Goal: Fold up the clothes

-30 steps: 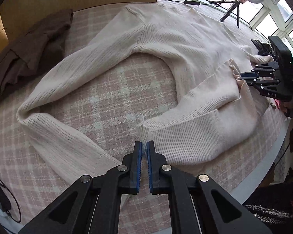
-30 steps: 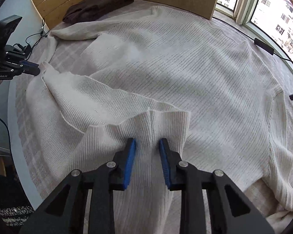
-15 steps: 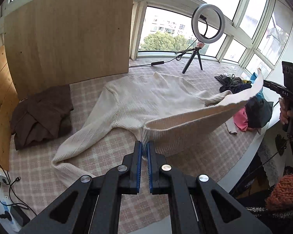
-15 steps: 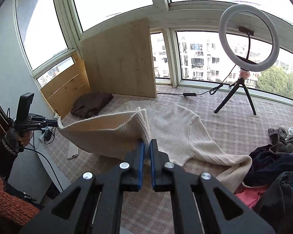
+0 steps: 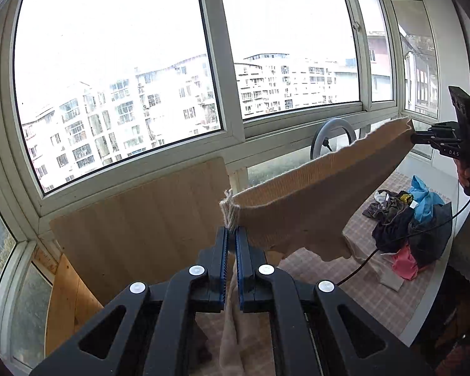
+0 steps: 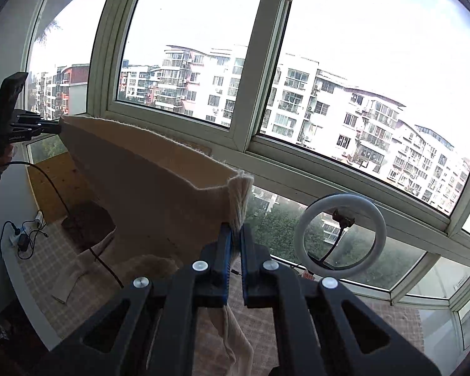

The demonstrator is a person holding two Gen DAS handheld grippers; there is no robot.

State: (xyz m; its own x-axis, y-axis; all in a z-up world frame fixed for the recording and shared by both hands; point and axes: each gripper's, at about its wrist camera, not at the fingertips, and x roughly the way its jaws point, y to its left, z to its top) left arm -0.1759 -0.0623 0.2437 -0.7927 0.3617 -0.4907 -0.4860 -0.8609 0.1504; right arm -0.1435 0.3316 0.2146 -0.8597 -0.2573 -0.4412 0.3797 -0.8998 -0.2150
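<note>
A cream ribbed sweater (image 5: 313,200) hangs in the air, its hem stretched between my two grippers. My left gripper (image 5: 232,235) is shut on one hem corner, which sticks up between the blue pads. My right gripper (image 6: 236,230) is shut on the other hem corner. The sweater (image 6: 159,185) sags between them and its lower part hangs down out of sight. Each gripper shows in the other's view: the right one (image 5: 423,136) at the far right, the left one (image 6: 51,128) at the far left.
A checked table cover (image 5: 376,294) lies below. A pile of mixed clothes (image 5: 413,222) sits at its right end. A brown garment (image 6: 87,222) lies at the left end. A ring light (image 6: 340,235) stands by the window, a wooden board (image 5: 141,219) leans behind.
Both grippers have risen high with the hem, lifting the sweater off the table. One second ago the right gripper was still open around the hem; it has shut on it.
</note>
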